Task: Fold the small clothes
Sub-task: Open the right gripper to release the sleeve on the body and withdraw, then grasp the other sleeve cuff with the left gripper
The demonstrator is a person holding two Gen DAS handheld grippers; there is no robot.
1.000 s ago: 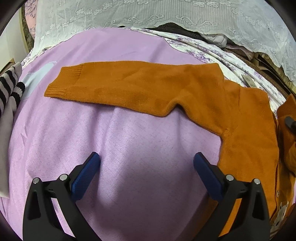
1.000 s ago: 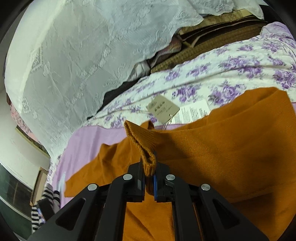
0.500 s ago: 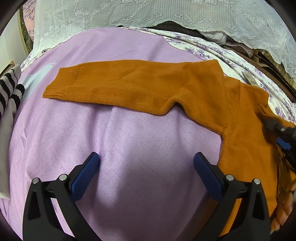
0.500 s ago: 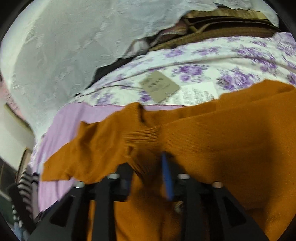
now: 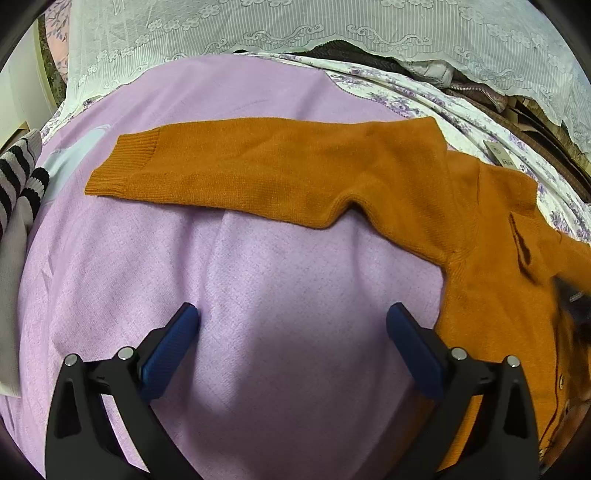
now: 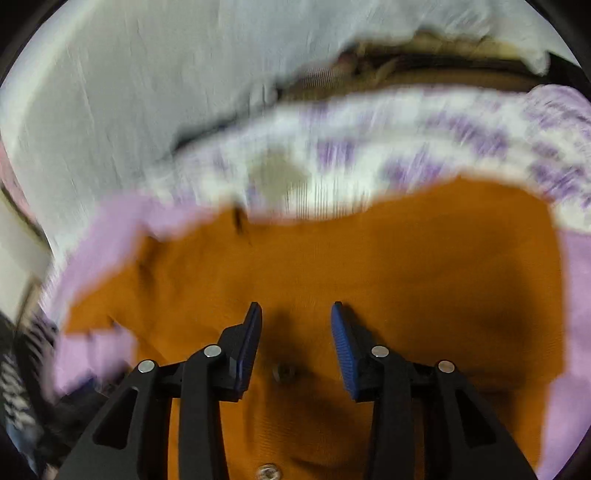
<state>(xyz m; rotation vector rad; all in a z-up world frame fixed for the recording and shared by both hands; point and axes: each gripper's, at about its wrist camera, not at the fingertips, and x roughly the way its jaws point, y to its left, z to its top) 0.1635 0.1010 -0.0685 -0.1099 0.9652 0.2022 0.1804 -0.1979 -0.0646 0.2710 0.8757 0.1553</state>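
Left wrist view, cardigan: an orange knitted cardigan (image 5: 480, 229) is laid flat on the lilac blanket (image 5: 280, 332), its body at the right of the picture.
Left wrist view, sleeve: one sleeve (image 5: 258, 173) is stretched out to the left, smooth and uncrossed; its long axis runs nearly level across the picture, cuff (image 5: 122, 166) pointing left.
Left wrist view, left gripper (image 5: 291, 325): it is held above bare blanket below the sleeve, jaws spread wide, nothing between them.
Left wrist view, surroundings: a striped garment (image 5: 18, 184) is seen at the left edge, a lace cloth (image 5: 295, 26) along the top.
Right wrist view, cardigan: the picture is blurred; the cardigan's front (image 6: 332, 266) fills the middle, with a button (image 6: 267, 470) at the bottom edge.
Right wrist view, right gripper (image 6: 295, 314): the jaws have just been opened to a moderate gap; no cloth is seen between them, the knit lying beneath.
Step in hand, judged: a fold on the right side appears to have been let go; the outstretched sleeve is probably next.
Doing it well: the sleeve is best pinched near the cuff, through both layers, lifted only slightly and carried across the body along its own axis, so that the knit is not dragged or bunched.
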